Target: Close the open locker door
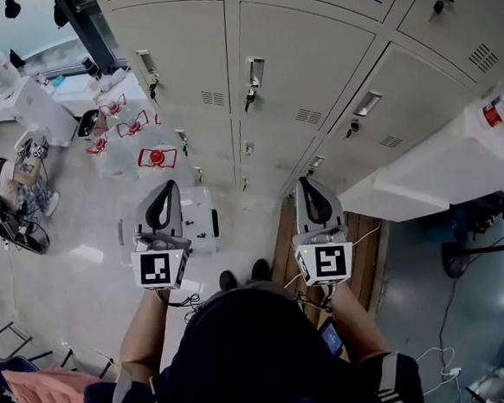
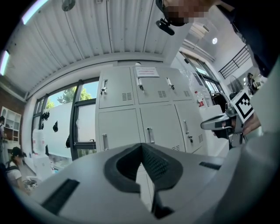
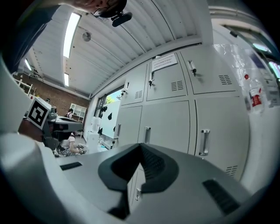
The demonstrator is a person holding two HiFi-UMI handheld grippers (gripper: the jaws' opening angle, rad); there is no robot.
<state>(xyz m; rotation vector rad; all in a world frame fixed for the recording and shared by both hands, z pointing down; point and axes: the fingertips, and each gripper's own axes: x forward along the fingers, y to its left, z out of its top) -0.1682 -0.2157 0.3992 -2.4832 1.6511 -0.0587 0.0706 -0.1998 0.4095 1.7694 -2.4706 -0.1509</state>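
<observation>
Between the pads of each tool sits nothing: the left tool (image 2: 141,146) and the right tool (image 3: 140,146) are both fully closed and empty, and point level. Straight ahead, well apart, stand the lockers (image 1: 311,70). No door is plainly open. A lower door with a latch (image 3: 137,191), past the right tool's tips, may be ajar, so the right hand seems nearer.

Lab/workshop bldg, locker area: bank of grey metal lockers (image 1: 312,78), big windows (image 2: 85,124), corrugated ceiling w/ strip lights (image 3: 72,28), plastic bags (image 1: 157,158) on floor.
</observation>
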